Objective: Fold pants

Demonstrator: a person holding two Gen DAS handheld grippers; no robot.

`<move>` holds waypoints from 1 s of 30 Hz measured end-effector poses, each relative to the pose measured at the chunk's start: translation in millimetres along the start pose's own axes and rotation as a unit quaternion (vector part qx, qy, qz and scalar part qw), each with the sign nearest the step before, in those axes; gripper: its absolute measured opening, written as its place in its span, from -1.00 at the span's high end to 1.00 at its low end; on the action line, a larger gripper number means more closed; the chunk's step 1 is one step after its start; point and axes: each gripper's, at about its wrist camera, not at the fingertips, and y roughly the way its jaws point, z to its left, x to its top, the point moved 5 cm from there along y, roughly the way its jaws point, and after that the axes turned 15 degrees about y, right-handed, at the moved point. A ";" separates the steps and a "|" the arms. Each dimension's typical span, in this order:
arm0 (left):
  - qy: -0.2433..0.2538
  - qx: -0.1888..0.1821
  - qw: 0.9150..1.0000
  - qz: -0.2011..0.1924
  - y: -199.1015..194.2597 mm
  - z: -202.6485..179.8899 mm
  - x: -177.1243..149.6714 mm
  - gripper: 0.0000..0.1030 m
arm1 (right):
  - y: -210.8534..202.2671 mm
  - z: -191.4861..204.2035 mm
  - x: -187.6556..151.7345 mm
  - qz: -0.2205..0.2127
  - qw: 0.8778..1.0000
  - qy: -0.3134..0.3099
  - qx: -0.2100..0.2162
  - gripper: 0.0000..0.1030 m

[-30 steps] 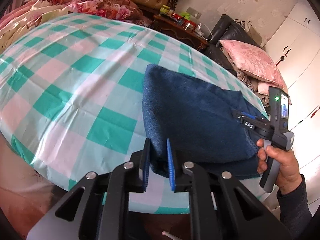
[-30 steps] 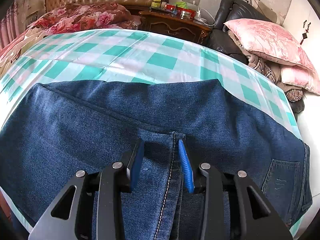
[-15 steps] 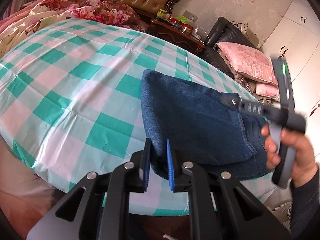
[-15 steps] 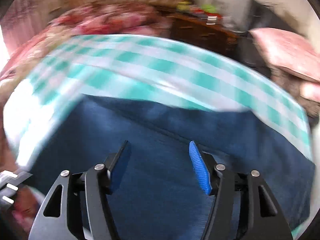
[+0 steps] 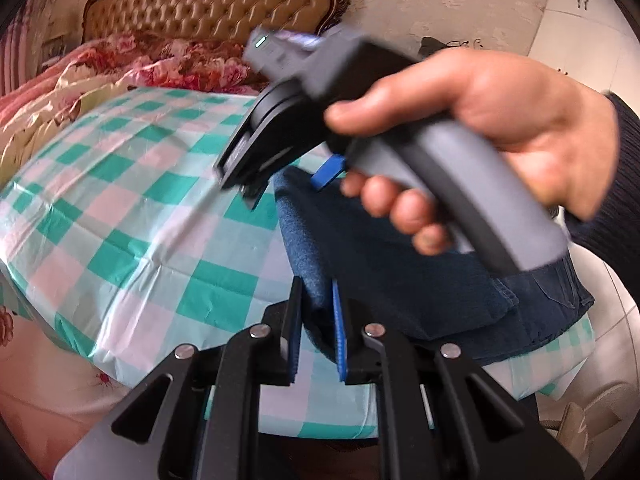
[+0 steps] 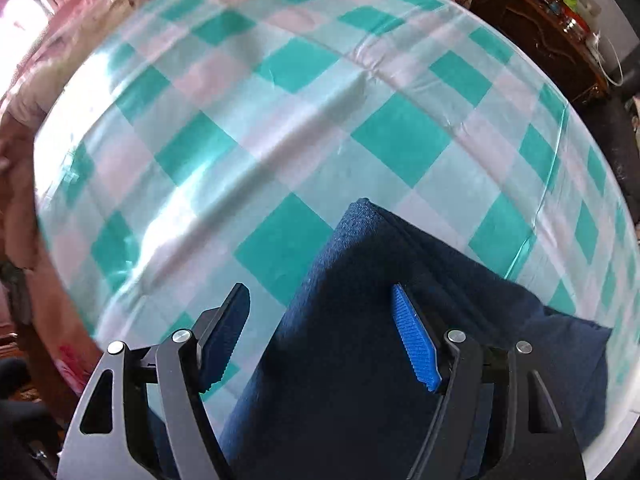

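Note:
Dark blue denim pants [image 5: 400, 272] lie folded on the checked bed cover [image 5: 140, 200]. My left gripper [image 5: 316, 320] is shut on the near folded edge of the pants and holds it slightly lifted. A hand [image 5: 500, 120] carries my right gripper [image 5: 290, 184], blurred, above the far left corner of the fold. In the right wrist view the right gripper [image 6: 318, 292] points down over that corner of the pants [image 6: 360, 360]. Its jaws are opening wide, and the corner sits between them with neither pad pressing on it.
Teal, pink and white checked cover [image 6: 280, 120] spreads left and beyond the pants. A tufted headboard [image 5: 208, 4] and a floral quilt [image 5: 160, 60] lie at the far end. A dark wooden nightstand [image 6: 540, 12] with small items stands past the bed's edge.
The right gripper let go of the pants' seam, opened, and swept left to the folded corner, now close before the left camera. The left gripper kept its grip and rose slightly.

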 end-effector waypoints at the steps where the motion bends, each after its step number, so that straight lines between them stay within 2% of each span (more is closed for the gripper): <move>1: 0.002 -0.001 1.000 -0.003 -1.7 -1.9 0.6 0.75 | 1.0 -0.3 0.7 -0.001 1.000 -0.001 -0.006 -0.23; 2: 0.000 -0.004 1.000 -0.006 -2.4 -1.8 2.0 0.75 | -0.7 -1.2 2.1 -0.012 1.000 -0.005 -0.013 0.23; 3: -0.005 -0.009 1.000 -0.010 -3.7 -1.2 2.8 0.75 | -2.6 -3.0 2.9 -0.020 1.000 -0.008 -0.022 0.39; 5: -0.027 -0.028 0.999 -0.017 -4.8 2.7 3.2 0.75 | -7.8 -6.5 3.0 -0.025 1.000 -0.007 -0.008 0.60; 6: -0.039 -0.032 0.999 -0.020 -4.9 5.1 2.6 0.74 | -11.4 -10.0 2.7 -0.029 1.000 -0.003 -0.001 0.63; 7: -0.058 -0.040 0.997 -0.025 -4.4 9.1 1.2 0.65 | -13.4 -12.2 1.9 -0.031 0.999 0.001 0.004 0.68; 9: -0.119 -0.065 0.990 -0.033 -2.5 18.2 -5.1 0.07 | -19.0 -23.0 2.9 -0.035 0.999 0.018 0.020 0.71; 10: -0.139 -0.074 0.987 -0.035 -1.9 19.6 -8.6 -0.33 | -22.3 -27.6 2.2 -0.035 0.999 0.027 0.032 0.72; 11: -0.153 -0.082 0.984 -0.036 -0.5 18.3 -11.8 -0.34 | -24.0 -27.5 3.4 -0.036 0.998 0.031 0.036 0.72; 14: -0.164 -0.073 0.983 -0.022 11.2 7.0 -17.8 -0.34 | -36.1 -34.8 0.0 -0.041 0.996 0.047 0.057 0.72; 15: -0.164 -0.069 0.984 -0.016 17.0 2.6 -19.1 -0.34 | -40.2 -35.3 1.7 -0.041 0.996 0.050 0.064 0.72; 16: -0.164 -0.064 0.984 -0.002 26.6 -3.7 -20.0 -0.23 | -45.5 -38.9 1.4 -0.039 0.995 0.055 0.077 0.72; 17: -0.166 -0.071 0.984 0.000 30.8 -7.1 -18.6 0.28 | -49.9 -40.4 2.0 -0.038 0.994 0.060 0.088 0.73; 18: -0.162 -0.074 0.984 -0.001 31.4 -11.4 -15.0 0.58 | -54.6 -44.7 2.9 -0.037 0.992 0.066 0.098 0.73; 19: -0.152 -0.066 0.986 -0.002 30.4 -15.2 -10.5 0.71 | -59.3 -48.8 4.1 -0.038 0.991 0.070 0.106 0.73; 24: -0.065 -0.019 0.996 -0.050 -3.4 -52.9 36.9 0.78 | -125.8 -100.1 0.0 -0.073 0.980 0.095 0.159 0.74; 27: -0.011 -0.001 0.997 -0.082 -24.0 -88.3 69.3 0.78 | -169.0 -143.1 -9.0 -0.103 0.970 0.117 0.185 0.74; 30: 0.051 0.015 0.993 -0.107 -38.3 -137.7 97.8 0.78 | -203.8 -193.6 -23.4 -0.130 0.959 0.143 0.207 0.74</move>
